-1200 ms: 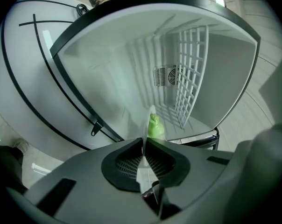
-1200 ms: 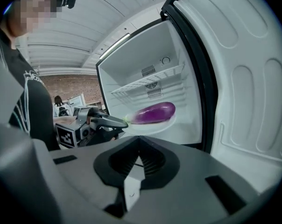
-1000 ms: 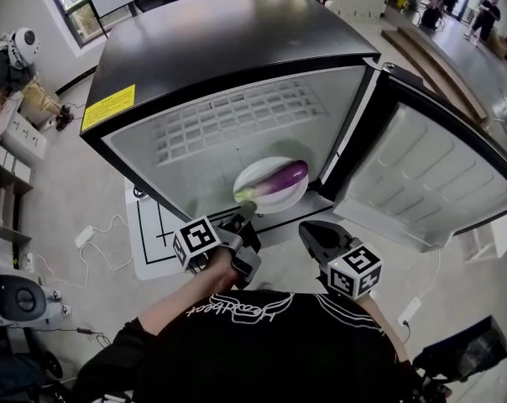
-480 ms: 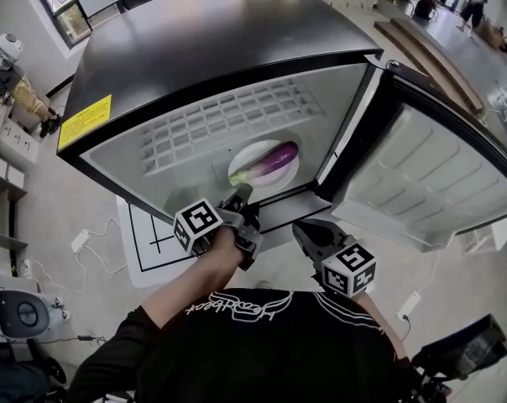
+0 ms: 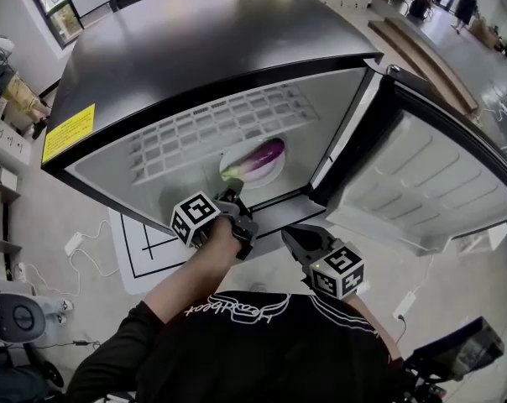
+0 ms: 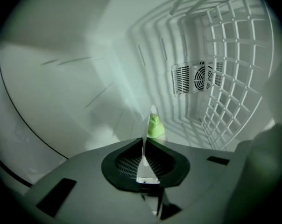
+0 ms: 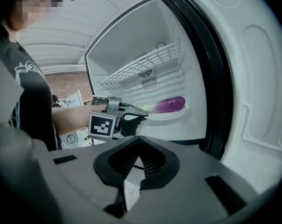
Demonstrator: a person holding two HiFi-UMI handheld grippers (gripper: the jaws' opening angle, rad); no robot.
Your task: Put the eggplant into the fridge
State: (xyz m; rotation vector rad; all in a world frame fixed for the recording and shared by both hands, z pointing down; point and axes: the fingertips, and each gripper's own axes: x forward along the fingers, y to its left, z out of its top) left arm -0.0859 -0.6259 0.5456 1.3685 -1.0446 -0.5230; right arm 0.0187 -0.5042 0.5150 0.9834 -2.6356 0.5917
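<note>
A purple eggplant (image 5: 263, 155) with a green stem lies on a white plate (image 5: 237, 163) inside the open fridge (image 5: 195, 49), below the wire shelf (image 5: 211, 128). My left gripper (image 5: 233, 194) reaches into the fridge's mouth, shut on the plate's near rim. In the left gripper view the thin rim (image 6: 144, 146) stands edge-on between the pads, with the green stem (image 6: 154, 125) just beyond. The right gripper view shows the eggplant (image 7: 168, 103) and plate (image 7: 172, 113) low in the compartment; whether the plate rests on the floor I cannot tell. My right gripper (image 5: 294, 238) hangs outside the fridge, shut and empty.
The fridge door (image 5: 421, 183) stands swung open at the right, close to the right gripper. A fan vent (image 6: 197, 78) sits on the fridge's back wall. A white marked mat (image 5: 144, 242) lies on the floor by the fridge. Shelves and cables line the left side.
My left gripper has carried the plate and eggplant forward, deeper into the fridge. The right gripper has dropped a little and stays outside.
</note>
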